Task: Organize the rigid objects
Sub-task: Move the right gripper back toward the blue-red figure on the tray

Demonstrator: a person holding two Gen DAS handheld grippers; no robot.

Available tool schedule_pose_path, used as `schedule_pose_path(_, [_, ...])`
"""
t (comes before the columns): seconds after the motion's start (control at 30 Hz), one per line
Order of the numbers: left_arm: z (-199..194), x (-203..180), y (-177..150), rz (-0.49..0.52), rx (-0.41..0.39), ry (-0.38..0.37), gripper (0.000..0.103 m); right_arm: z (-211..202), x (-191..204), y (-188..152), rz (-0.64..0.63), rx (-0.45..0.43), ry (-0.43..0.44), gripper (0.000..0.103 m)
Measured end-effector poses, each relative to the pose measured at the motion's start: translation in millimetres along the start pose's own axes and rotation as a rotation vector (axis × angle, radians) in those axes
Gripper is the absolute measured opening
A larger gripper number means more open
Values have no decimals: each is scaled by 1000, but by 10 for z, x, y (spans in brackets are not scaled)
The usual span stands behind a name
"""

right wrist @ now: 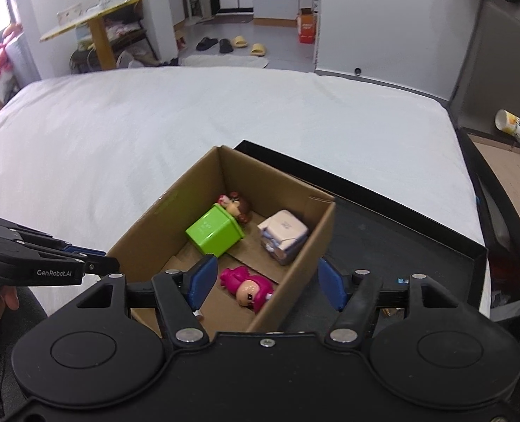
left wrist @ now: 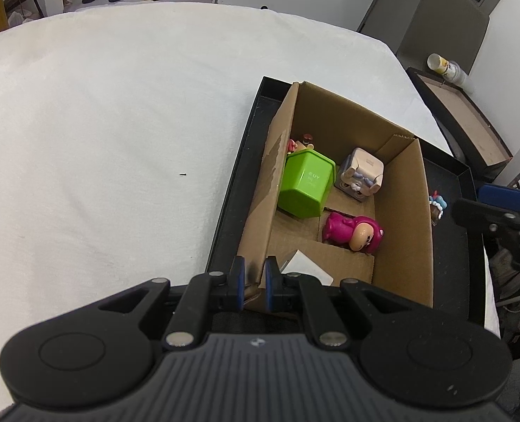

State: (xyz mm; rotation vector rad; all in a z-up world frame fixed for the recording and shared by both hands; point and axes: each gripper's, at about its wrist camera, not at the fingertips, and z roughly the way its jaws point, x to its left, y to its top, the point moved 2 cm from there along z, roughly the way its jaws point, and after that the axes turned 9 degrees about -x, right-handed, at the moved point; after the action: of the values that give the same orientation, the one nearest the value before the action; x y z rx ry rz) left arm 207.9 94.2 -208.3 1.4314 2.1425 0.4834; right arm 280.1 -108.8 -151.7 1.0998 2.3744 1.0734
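Note:
A cardboard box point(left wrist: 400, 218) stands in a black tray point(left wrist: 451, 256) on the white-covered table. My left gripper point(left wrist: 254, 279) is shut on the box's near left wall, and the cardboard shows between its blue pads. Inside lie a green cube container point(left wrist: 307, 188), a pale blocky figure point(left wrist: 360, 177), a pink figure point(left wrist: 351, 232) and a small brown-haired figure point(left wrist: 300, 142). My right gripper point(right wrist: 267, 281) hangs open over the box's near end, above the pink figure point(right wrist: 249, 288), with nothing held. In the right wrist view the left gripper point(right wrist: 98, 263) reaches the box point(right wrist: 154, 232) from the left.
A small blue-and-brown toy point(left wrist: 437, 204) lies in the tray outside the box's right wall. A second black tray with a brown floor point(right wrist: 513, 190) sits off the table's right edge, a pale cup point(right wrist: 516, 128) lying in it. White cloth point(left wrist: 101, 140) spreads left and behind.

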Motion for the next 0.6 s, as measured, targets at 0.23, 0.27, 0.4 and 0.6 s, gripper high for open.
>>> schedule_pose_path(0.23, [-17,-62,-6,20,-4,24,9,-131,-243,-120,64,-35,-19,70])
schedule_pose_path(0.27, [-19,-70,-4,23,-4,28,9,-150,-275,-134,75,-40,-21,70])
schedule_pose_path(0.4, [-24,-98,-2,31,-6,40,9,-204,-408,-187,113,-57,-30,71])
schedule_pose_path(0.6, [-25,-124,-4,41,-7,53,9,-278,-585,-303,169,-82,-48,76])
